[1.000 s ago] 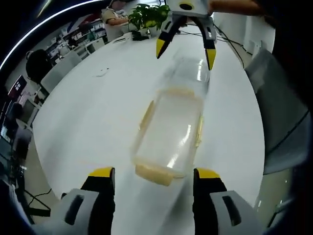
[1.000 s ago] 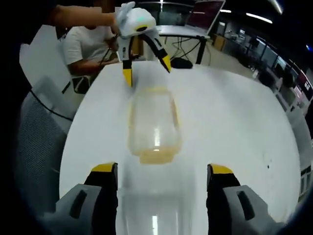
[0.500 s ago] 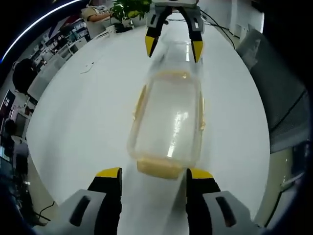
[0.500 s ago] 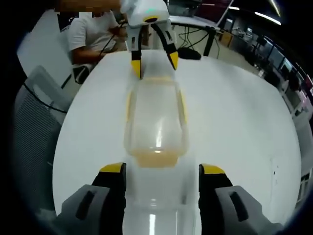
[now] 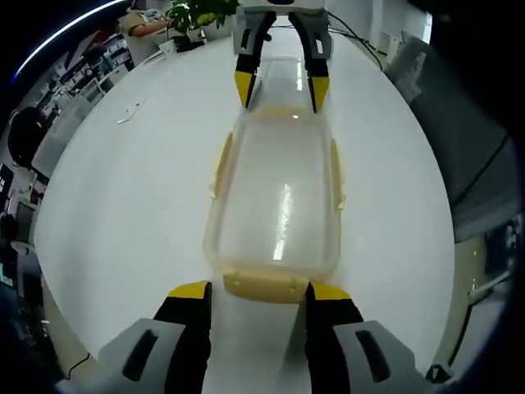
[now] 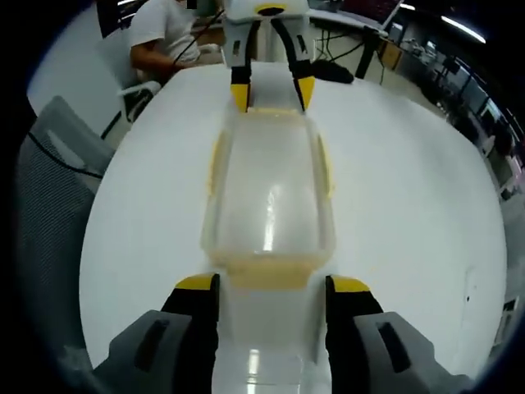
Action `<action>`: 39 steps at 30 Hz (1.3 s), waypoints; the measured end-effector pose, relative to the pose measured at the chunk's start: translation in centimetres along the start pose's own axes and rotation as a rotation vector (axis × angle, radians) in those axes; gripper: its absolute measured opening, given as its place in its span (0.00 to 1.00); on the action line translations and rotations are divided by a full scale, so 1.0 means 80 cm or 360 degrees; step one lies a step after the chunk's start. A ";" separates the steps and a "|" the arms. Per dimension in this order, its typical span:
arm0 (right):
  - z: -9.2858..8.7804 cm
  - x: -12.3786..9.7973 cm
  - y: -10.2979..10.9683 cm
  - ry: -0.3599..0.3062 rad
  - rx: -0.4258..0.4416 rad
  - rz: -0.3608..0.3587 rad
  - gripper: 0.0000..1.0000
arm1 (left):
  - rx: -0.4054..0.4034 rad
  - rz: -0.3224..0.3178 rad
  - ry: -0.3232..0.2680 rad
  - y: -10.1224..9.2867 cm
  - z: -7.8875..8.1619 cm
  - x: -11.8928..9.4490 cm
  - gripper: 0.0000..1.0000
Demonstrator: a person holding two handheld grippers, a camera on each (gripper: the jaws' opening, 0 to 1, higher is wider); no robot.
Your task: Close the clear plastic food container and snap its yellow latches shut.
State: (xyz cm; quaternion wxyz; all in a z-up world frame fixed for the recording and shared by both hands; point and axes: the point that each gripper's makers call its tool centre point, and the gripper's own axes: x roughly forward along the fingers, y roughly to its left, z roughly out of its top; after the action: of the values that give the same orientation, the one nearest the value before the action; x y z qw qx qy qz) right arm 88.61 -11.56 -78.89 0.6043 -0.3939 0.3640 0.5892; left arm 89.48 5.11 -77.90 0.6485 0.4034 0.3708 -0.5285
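Both grippers (image 5: 252, 289) (image 6: 271, 284) closed in on container (image 5: 277, 197) ends; jaws apart, nothing gripped.

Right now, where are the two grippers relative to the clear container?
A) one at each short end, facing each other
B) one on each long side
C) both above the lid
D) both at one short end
A: in the left gripper view, the left gripper flanks the near yellow latch of the container, and the right gripper faces it from the far end.

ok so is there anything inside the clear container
Through the lid of the clear container nothing shows inside; it looks empty, though glare streaks blur part of the view. It sits on the white table.
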 end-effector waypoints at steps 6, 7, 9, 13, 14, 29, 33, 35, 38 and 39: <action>0.004 0.003 0.000 -0.0011 0.0027 0.0017 0.47 | 0.0020 -0.0049 0.0010 0.000 0.000 0.001 0.40; 0.004 0.004 0.000 -0.0013 0.0027 0.0018 0.47 | 0.0028 -0.0061 0.0011 -0.001 0.000 0.002 0.40; 0.005 0.004 0.001 -0.0017 0.0032 0.0033 0.45 | 0.0044 -0.0102 0.0017 -0.004 0.001 0.003 0.38; 0.006 0.006 0.001 -0.0027 0.0038 0.0050 0.44 | 0.0039 -0.0147 0.0030 -0.003 0.002 0.005 0.37; 0.007 0.006 0.001 -0.0031 0.0026 0.0054 0.44 | 0.0053 -0.0171 0.0036 -0.005 0.003 0.006 0.36; 0.006 0.004 0.003 -0.0033 -0.0017 0.0052 0.37 | 0.0069 -0.0200 0.0089 -0.017 0.000 0.006 0.34; 0.007 0.004 0.003 -0.0050 -0.0029 0.0042 0.36 | 0.0065 -0.0201 0.0093 -0.019 0.001 0.006 0.33; 0.007 0.004 0.003 -0.0049 -0.0032 0.0042 0.36 | 0.0063 -0.0200 0.0094 -0.019 0.001 0.006 0.33; 0.007 0.004 0.004 -0.0040 -0.0026 0.0046 0.36 | 0.0069 -0.0205 0.0096 -0.019 0.001 0.006 0.33; 0.006 0.004 0.004 -0.0040 -0.0025 0.0045 0.36 | 0.0068 -0.0206 0.0097 -0.019 0.001 0.006 0.33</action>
State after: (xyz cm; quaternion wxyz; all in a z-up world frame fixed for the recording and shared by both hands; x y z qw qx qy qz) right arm 88.30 -10.95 -78.98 0.5972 -0.3862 0.3574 0.6054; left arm 88.11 4.68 -78.51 0.5927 0.4083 0.4043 -0.5644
